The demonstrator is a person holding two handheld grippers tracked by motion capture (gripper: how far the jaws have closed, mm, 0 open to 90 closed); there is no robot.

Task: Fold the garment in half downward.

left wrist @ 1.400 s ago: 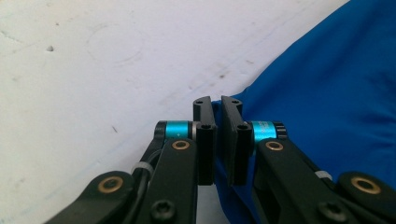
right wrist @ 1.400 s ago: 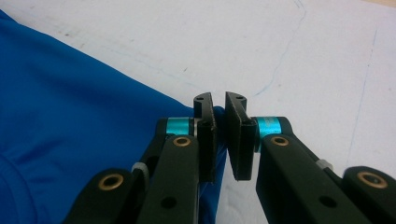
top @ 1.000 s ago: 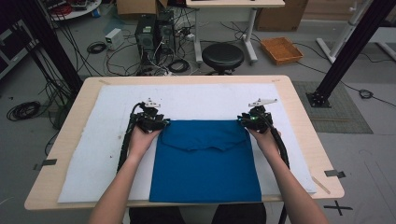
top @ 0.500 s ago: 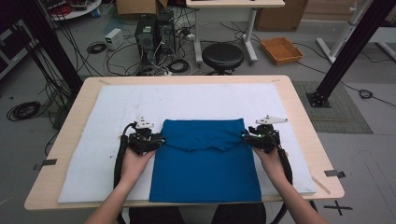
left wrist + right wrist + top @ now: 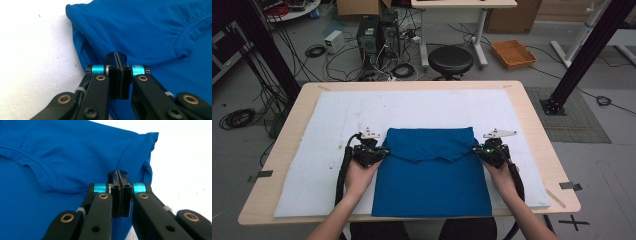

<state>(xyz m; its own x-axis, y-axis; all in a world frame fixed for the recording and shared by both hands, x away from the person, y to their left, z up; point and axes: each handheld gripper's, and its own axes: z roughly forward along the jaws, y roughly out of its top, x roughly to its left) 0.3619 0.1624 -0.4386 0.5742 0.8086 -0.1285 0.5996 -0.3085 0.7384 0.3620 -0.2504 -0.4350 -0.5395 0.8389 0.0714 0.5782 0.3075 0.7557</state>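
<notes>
White padding on the desk lay under the blue shirt, whose folded edge sat just ahead of each hand-held gripper, left and right, both pressed together and empty, so they should have spread before pinching.

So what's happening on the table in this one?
A person is folding a blue T-shirt on the white mat with a two-jaw gripper in each hand. The shirt's top part is already folded down over the body, neckline showing. The left gripper is at the shirt's left edge and the right gripper at its right edge, both by the ends of the folded flap. Both sets of jaws have just been closing and now stand shut; whether cloth is pinched between them cannot be told.
</notes>
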